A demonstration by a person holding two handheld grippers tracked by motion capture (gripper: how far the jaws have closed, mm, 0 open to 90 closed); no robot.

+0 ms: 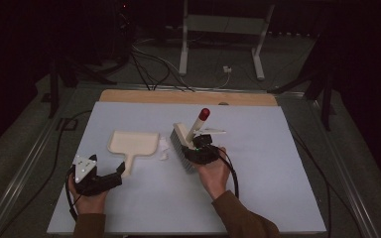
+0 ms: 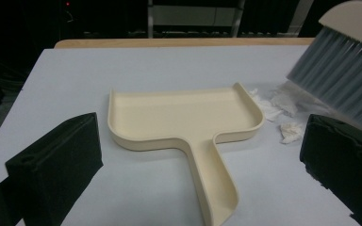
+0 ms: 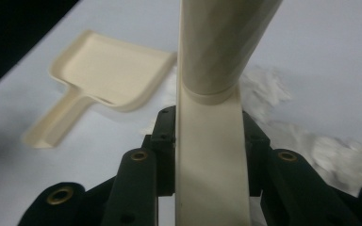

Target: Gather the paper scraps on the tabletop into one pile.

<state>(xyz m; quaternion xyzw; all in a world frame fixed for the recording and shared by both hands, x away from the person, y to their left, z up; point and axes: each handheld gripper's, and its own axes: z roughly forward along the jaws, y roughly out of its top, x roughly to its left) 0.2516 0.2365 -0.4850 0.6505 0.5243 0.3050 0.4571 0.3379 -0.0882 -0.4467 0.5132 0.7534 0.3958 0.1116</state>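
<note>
A cream dustpan [image 1: 134,143] lies flat on the table, its handle [image 1: 127,166] pointing toward the person. My left gripper [image 1: 116,174] rests at the handle's end, open. In the left gripper view the jaws stand wide on either side of the dustpan handle [image 2: 217,188] without touching it. My right gripper [image 1: 198,150] is shut on a cream brush [image 1: 184,144] with grey bristles and a red-tipped handle [image 1: 204,114]. The brush stands bristles-down just right of the dustpan. White paper scraps [image 1: 164,149] lie between the bristles [image 2: 344,80] and the dustpan's mouth [image 2: 250,108]. The brush back [image 3: 212,150] sits clamped between the right jaws.
The pale table top [image 1: 278,173] ends in a wooden strip [image 1: 188,96] at the far edge. Cables [image 1: 151,64] and a white metal stand [image 1: 221,29] lie on the dark floor beyond. More scraps [image 3: 264,87] show blurred beside the brush.
</note>
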